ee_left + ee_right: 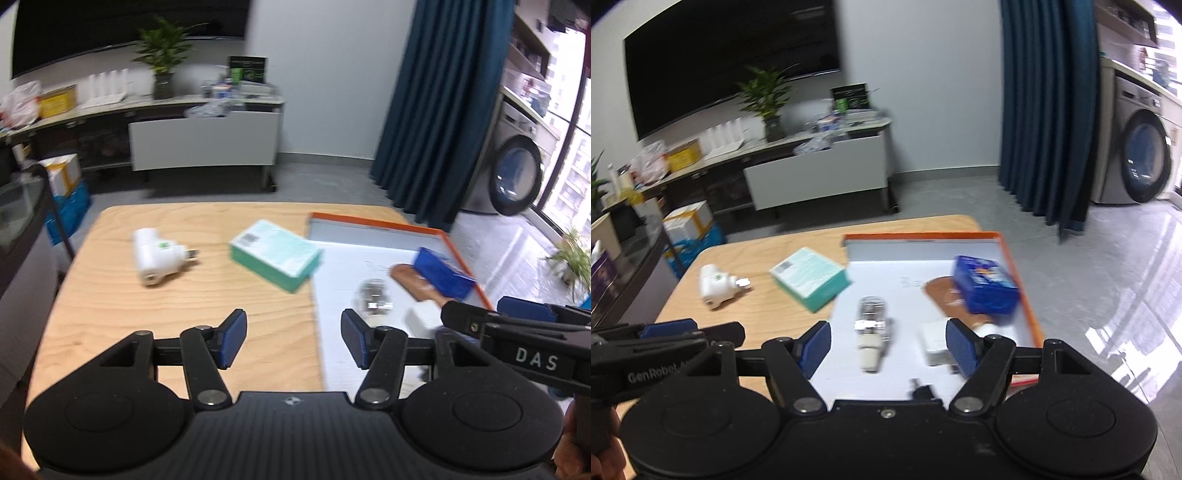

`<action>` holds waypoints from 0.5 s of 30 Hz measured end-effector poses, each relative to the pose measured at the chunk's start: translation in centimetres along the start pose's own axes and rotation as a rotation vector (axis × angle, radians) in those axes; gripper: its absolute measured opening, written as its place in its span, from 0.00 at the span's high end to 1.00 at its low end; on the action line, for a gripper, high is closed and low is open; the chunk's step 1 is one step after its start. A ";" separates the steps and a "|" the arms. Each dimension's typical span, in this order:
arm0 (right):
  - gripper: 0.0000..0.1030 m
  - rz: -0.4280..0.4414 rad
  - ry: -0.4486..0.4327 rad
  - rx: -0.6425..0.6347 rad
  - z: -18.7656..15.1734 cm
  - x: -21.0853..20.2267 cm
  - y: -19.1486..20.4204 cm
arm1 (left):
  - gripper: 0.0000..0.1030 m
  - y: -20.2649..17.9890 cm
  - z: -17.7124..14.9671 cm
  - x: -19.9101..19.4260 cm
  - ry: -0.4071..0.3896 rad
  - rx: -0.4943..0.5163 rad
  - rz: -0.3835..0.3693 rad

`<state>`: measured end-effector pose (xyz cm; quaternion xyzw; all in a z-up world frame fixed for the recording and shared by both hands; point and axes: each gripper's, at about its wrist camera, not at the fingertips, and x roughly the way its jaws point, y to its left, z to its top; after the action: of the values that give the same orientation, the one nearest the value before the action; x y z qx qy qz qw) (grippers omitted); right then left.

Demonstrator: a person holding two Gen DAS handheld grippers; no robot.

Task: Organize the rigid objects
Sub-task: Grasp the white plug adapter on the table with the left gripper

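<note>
Objects number six: one teal box (809,282) and one white adapter (714,286) on the wooden table (110,314); four more in the orange-rimmed tray (1028,295). Both claws, left (293,338) and right (888,347), gape empty. Television, curtain, washing machine behind.

Each view looks forward and downward along its own tongs, from close above the wooden table (110,295). The left camera sits left of the orange-rimmed tray (384,224), the right one over it. Both share the teal box (809,282), white gadget (155,256) (blurred), and far wall.
</note>
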<state>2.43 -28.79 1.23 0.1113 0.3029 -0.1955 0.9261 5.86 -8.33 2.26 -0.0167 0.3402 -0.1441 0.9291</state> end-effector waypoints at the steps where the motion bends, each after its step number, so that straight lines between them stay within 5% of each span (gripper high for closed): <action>1: 0.21 0.011 0.004 -0.012 0.1 0.2 0.6 | 0.42 0.7 0.0 -0.1 -0.002 -0.010 0.014; 6: 0.20 0.052 0.025 -0.063 0.4 1.4 3.2 | 0.39 3.5 0.3 -0.1 -0.004 -0.056 0.057; 15: 0.20 0.072 0.042 -0.113 0.9 2.8 4.4 | 0.18 8.1 1.6 2.6 -0.001 -0.120 0.141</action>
<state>6.84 -25.97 0.61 0.0736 0.3285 -0.1420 0.9309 10.91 -1.37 0.82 -0.0485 0.3481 -0.0578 0.9344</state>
